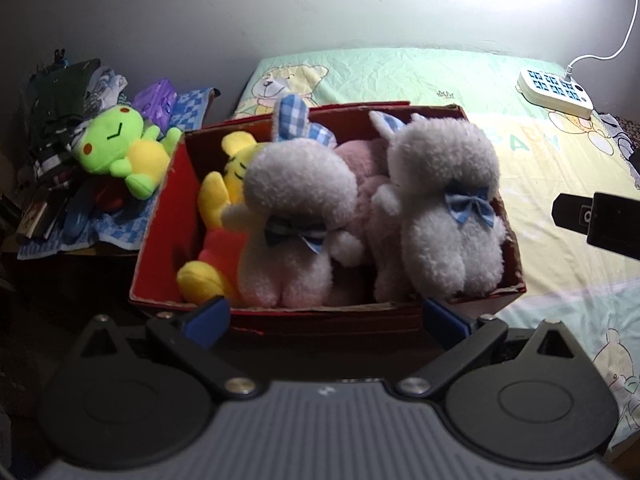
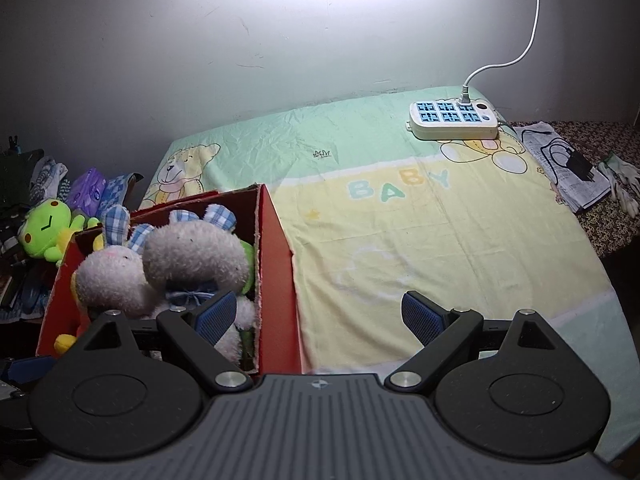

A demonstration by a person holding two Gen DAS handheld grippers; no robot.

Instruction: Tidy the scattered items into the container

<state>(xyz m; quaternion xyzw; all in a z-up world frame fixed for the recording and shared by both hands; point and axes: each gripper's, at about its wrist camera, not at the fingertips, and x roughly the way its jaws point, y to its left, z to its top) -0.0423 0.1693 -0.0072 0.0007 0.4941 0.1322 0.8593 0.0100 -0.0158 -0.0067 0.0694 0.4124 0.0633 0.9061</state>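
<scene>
Both the left gripper (image 1: 324,316) and right gripper (image 2: 319,316) hung wide and empty, and the crammed red box (image 1: 160,216) looked ready to spill a white bunny (image 1: 448,204) if the green frog (image 1: 120,152) got forced in.

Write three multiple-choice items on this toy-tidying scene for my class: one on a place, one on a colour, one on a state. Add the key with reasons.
1. Where does the green frog toy lie?
A. In the red box
B. Outside the box, on the pile to its left
C. On the power strip

2. What colour are the bows on the two white bunnies?
A. Red
B. Green
C. Blue checked

3. How is the left claw?
A. Open, empty
B. Shut on a bunny
C. Shut on the box

Key: B, the frog rests beyond the red box wall; C, the right bunny's bow is blue checked, like the left one's; A, the pads stand wide apart with nothing between them.
</scene>
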